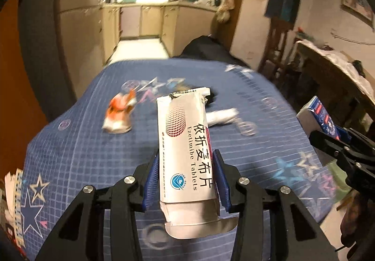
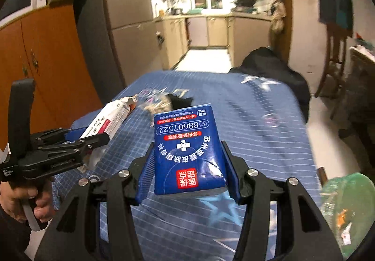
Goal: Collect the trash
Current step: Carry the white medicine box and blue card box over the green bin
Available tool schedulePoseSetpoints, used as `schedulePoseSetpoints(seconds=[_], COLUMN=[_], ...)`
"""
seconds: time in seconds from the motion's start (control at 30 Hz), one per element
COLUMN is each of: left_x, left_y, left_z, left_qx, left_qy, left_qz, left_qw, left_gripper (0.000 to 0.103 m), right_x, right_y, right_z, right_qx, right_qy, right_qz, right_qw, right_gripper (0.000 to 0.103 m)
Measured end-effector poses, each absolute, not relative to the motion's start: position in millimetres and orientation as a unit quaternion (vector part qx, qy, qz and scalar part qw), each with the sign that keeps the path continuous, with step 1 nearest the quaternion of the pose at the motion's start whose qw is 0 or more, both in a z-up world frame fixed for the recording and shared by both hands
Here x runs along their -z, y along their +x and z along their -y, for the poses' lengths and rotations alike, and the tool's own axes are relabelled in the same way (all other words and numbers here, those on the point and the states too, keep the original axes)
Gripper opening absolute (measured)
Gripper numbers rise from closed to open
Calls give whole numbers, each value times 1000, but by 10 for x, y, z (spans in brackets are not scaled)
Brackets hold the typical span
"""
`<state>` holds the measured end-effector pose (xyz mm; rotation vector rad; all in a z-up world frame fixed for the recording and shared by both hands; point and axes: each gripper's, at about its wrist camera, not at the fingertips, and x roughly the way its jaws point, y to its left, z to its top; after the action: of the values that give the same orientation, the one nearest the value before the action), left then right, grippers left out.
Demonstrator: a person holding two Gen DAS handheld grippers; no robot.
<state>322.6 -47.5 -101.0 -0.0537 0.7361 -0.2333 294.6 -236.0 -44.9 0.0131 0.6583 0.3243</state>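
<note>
My left gripper [image 1: 186,174] is shut on a long white tablet box [image 1: 185,143] with torn open ends, held above the blue star-patterned tablecloth [image 1: 82,143]. My right gripper [image 2: 188,167] is shut on a blue tissue pack [image 2: 187,148] with white and red print, also lifted off the cloth. In the right wrist view the left gripper [image 2: 93,136] shows at the left with the white box [image 2: 112,120] in it. The blue pack [image 1: 321,118] appears at the right edge of the left wrist view. An orange and white wrapper [image 1: 119,113] lies on the cloth beyond the box.
A white scrap [image 1: 222,117] and a dark crumpled piece [image 2: 180,101] lie further back on the cloth. A green bag [image 2: 346,209] with scraps inside sits at the lower right. A black bundle [image 2: 269,66] rests at the table's far right corner. A chair [image 2: 335,54] stands by the wall.
</note>
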Motion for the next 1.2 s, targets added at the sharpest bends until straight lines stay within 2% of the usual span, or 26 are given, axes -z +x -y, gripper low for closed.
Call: schedulePoseSetpoints(seconds=[0.67, 0.93, 1.2], left_x=[214, 216, 455], left_y=[2955, 2935, 2987], left_z=[2989, 4165, 4917], left_qx=[283, 342, 378], left_qy=[31, 65, 94], left_qz=[-307, -317, -347], left_qw=[908, 882, 853], left_gripper=[45, 45, 45], right_x=[-97, 31, 345], right_y=[2300, 2131, 2164], right_z=[4316, 5129, 5799], right_qx=[25, 87, 108], right_qy=[33, 55, 98], right_qz=[-277, -306, -378], right_qw=[960, 946, 914], right_gripper=[50, 50, 50])
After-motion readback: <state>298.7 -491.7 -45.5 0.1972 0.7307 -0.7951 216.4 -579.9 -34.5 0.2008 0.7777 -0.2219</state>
